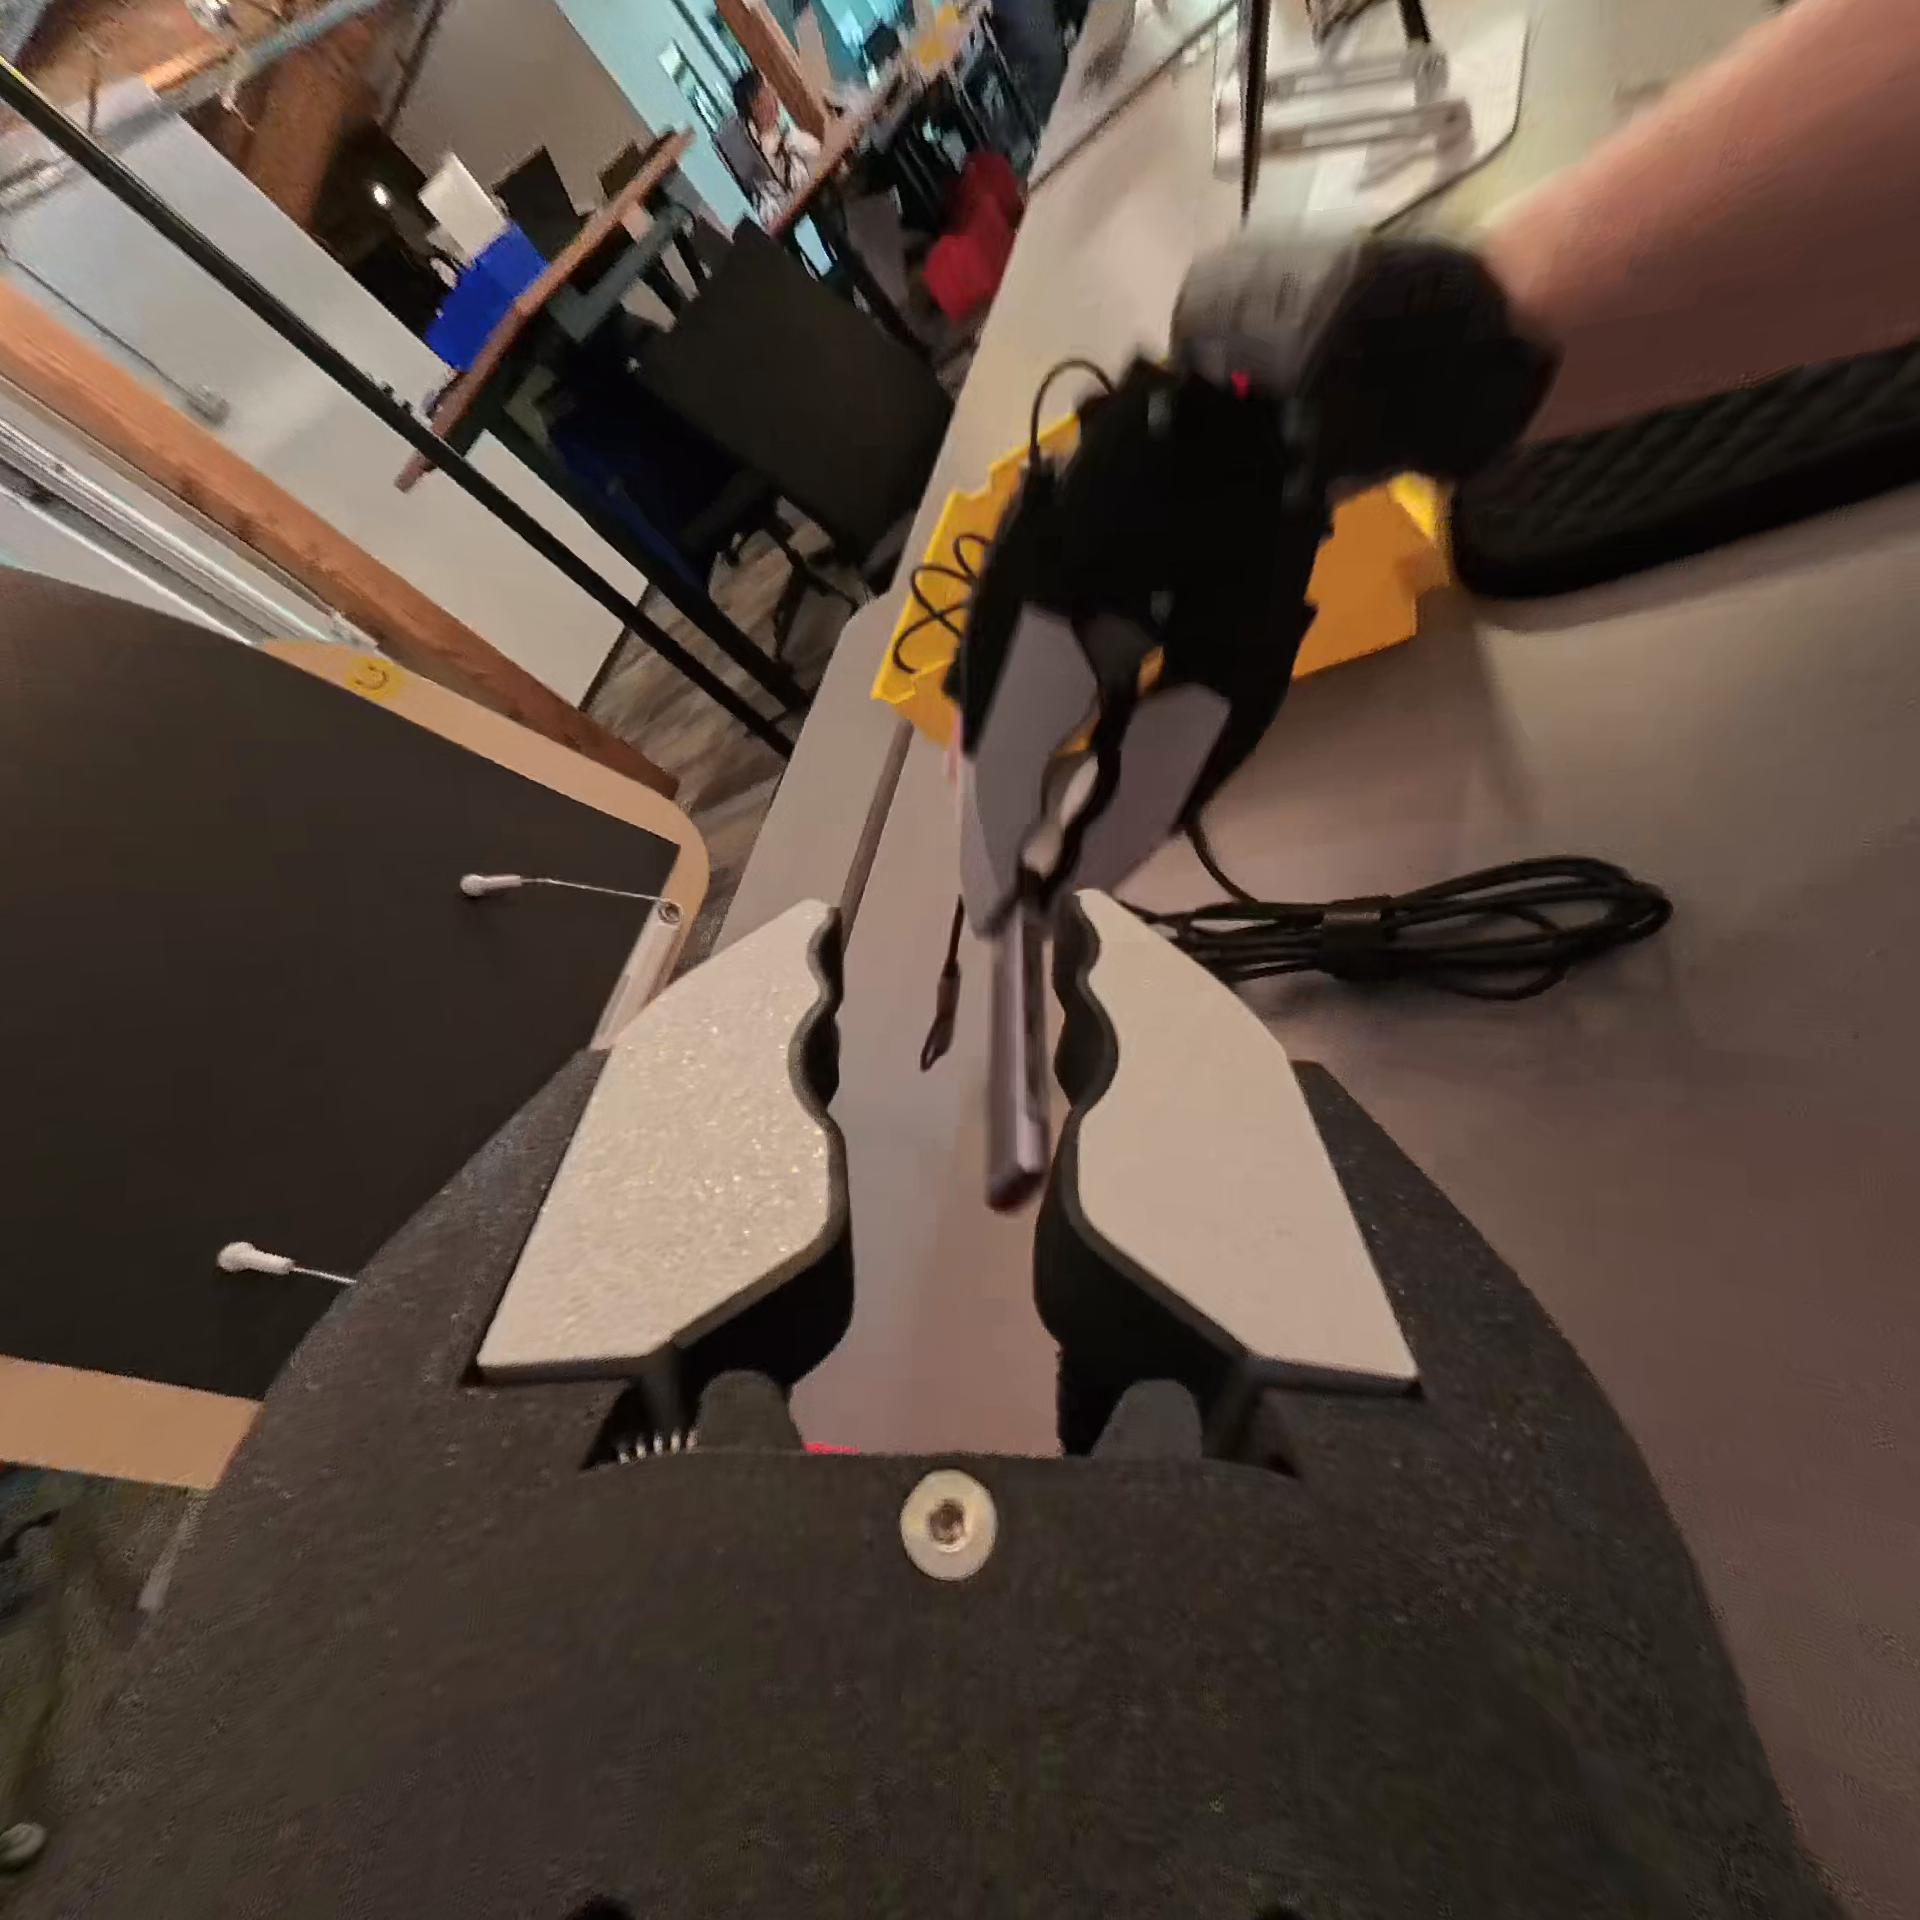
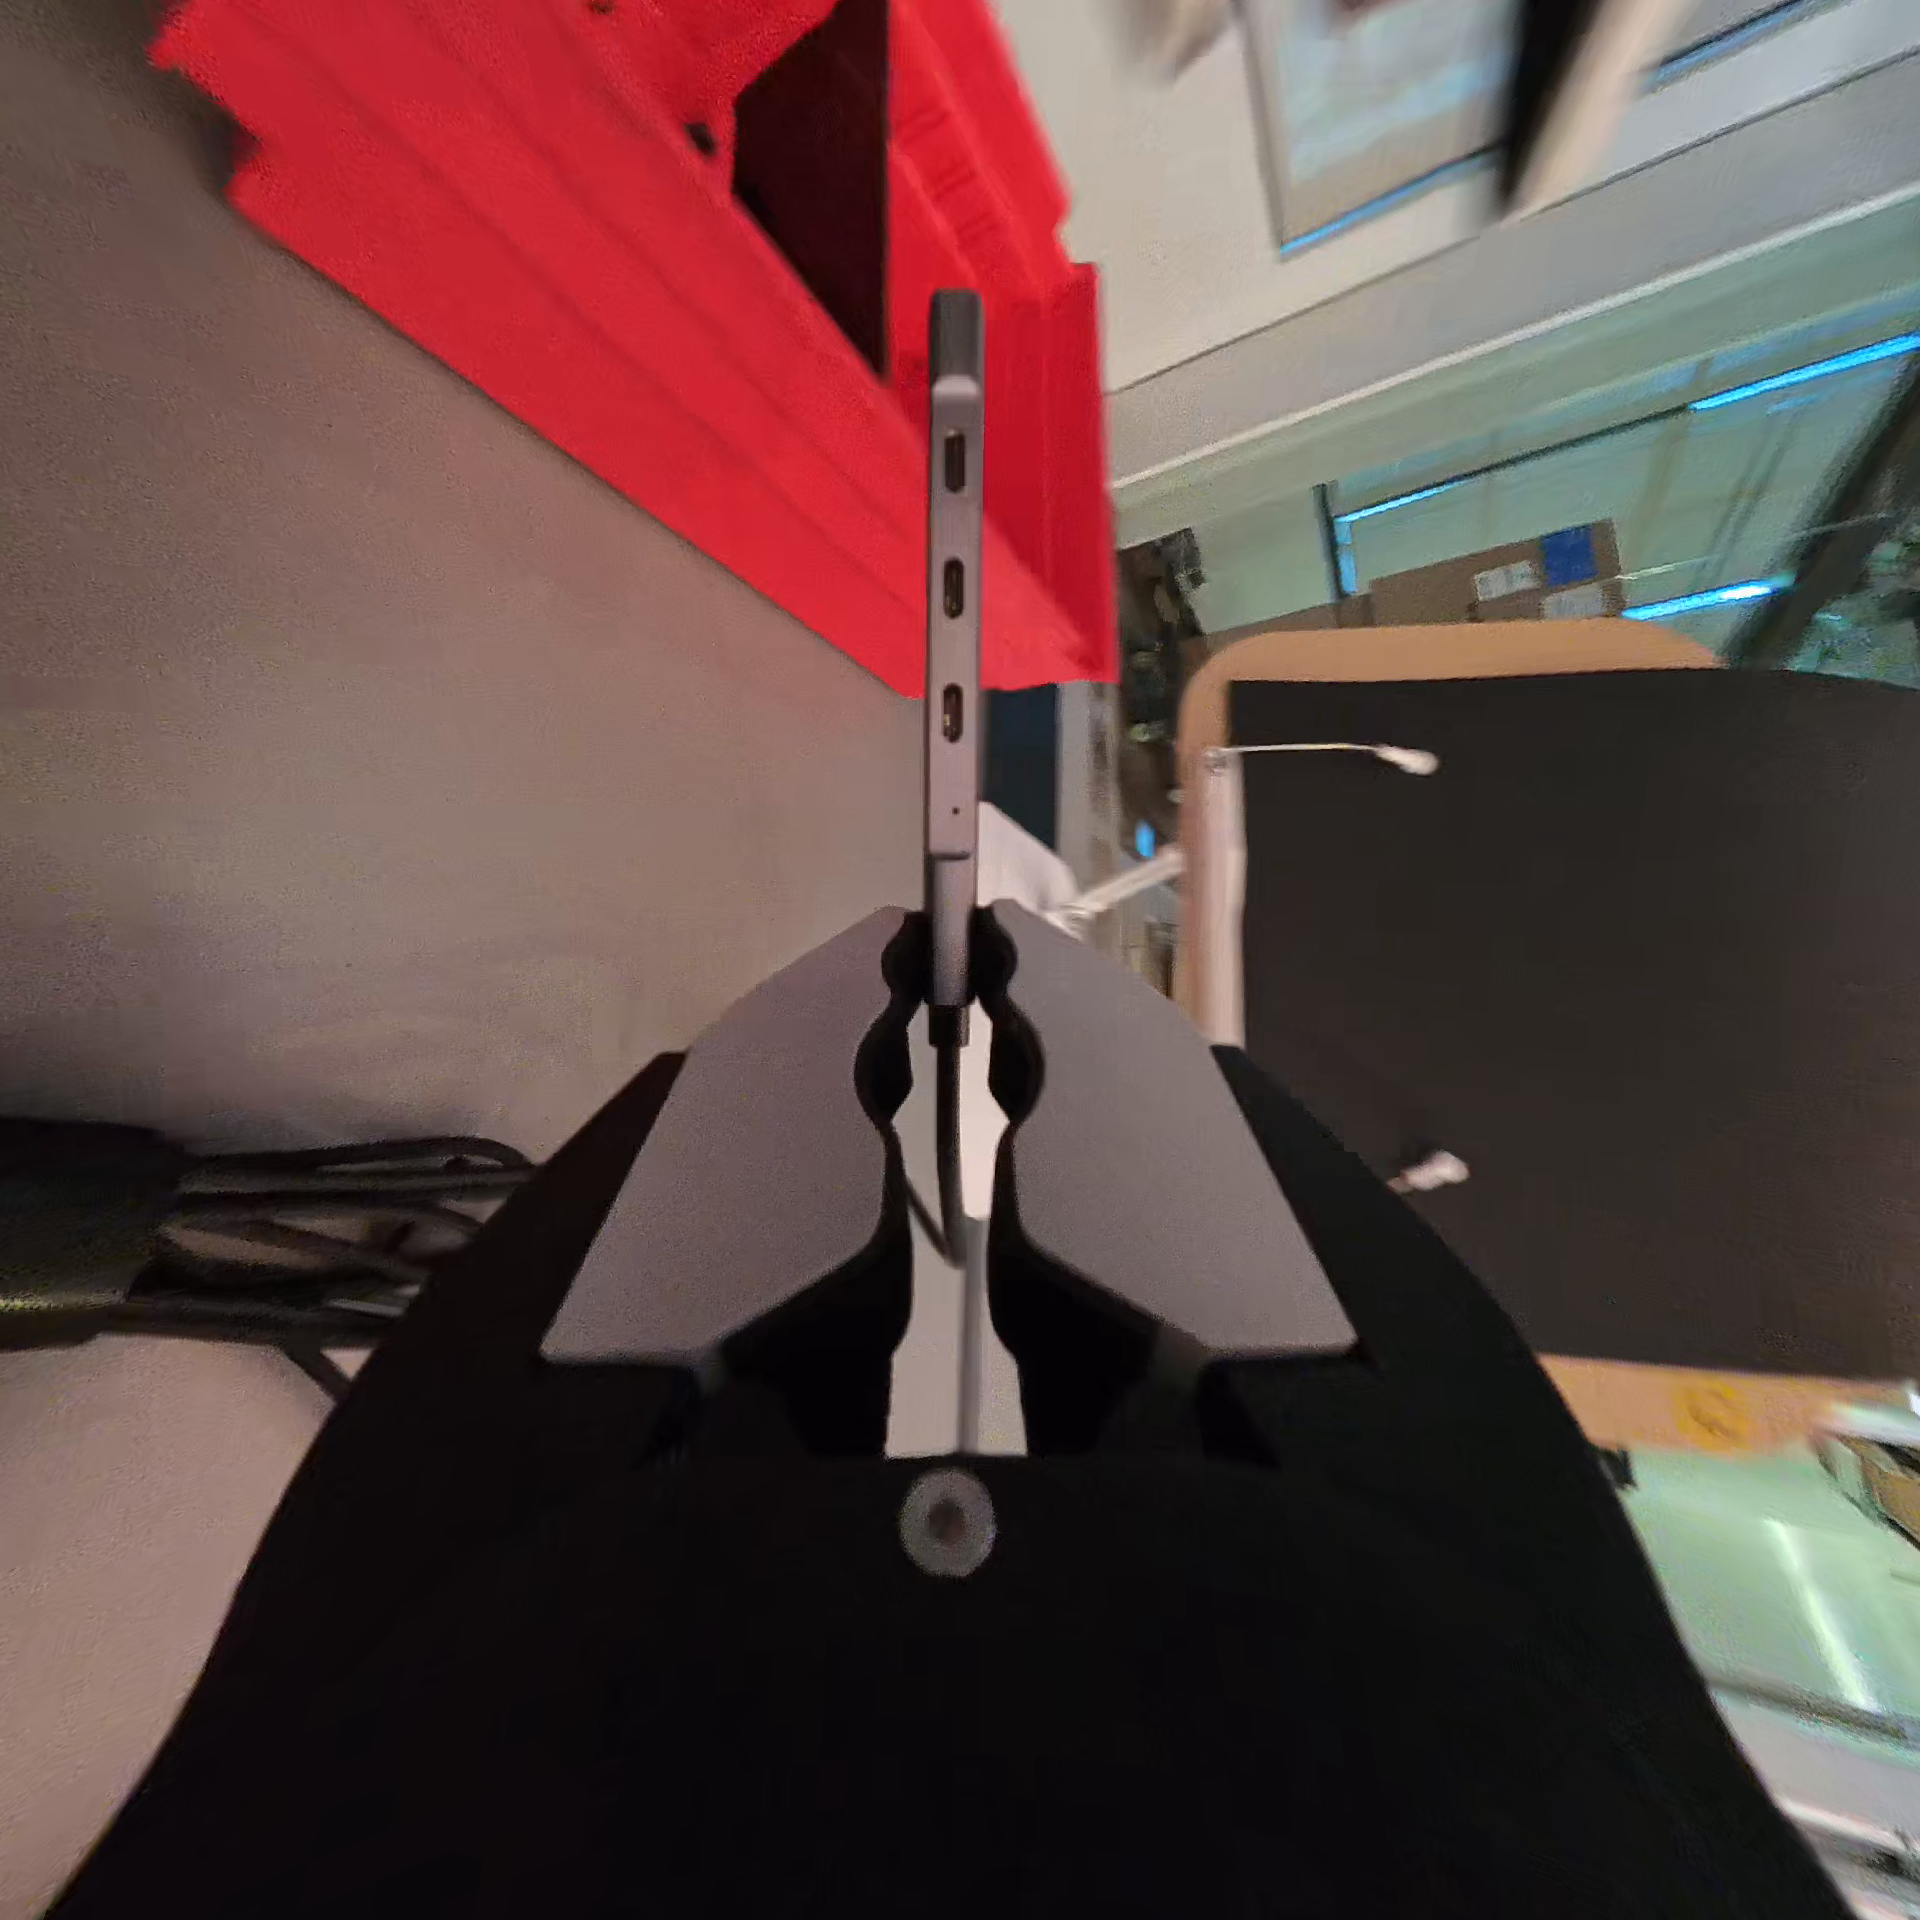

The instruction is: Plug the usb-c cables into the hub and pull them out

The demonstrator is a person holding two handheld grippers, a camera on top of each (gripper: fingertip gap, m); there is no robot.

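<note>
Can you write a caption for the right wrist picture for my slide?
Right tongs pinch the end of a grey hub, three empty ports facing the camera, red bin behind.

My right gripper point(image 2: 948, 971) pinches the hub point(image 2: 956, 582) by its cable end, both pads pressed on its flat faces. It is a slim grey metal bar, held edge-on and off the grey table point(image 2: 416, 779), with three empty oval ports along its narrow side. A bundled black cable point(image 1: 1455, 925) lies on the table, and a loose plug point(image 1: 940, 1013) dangles beside the hub.
</note>
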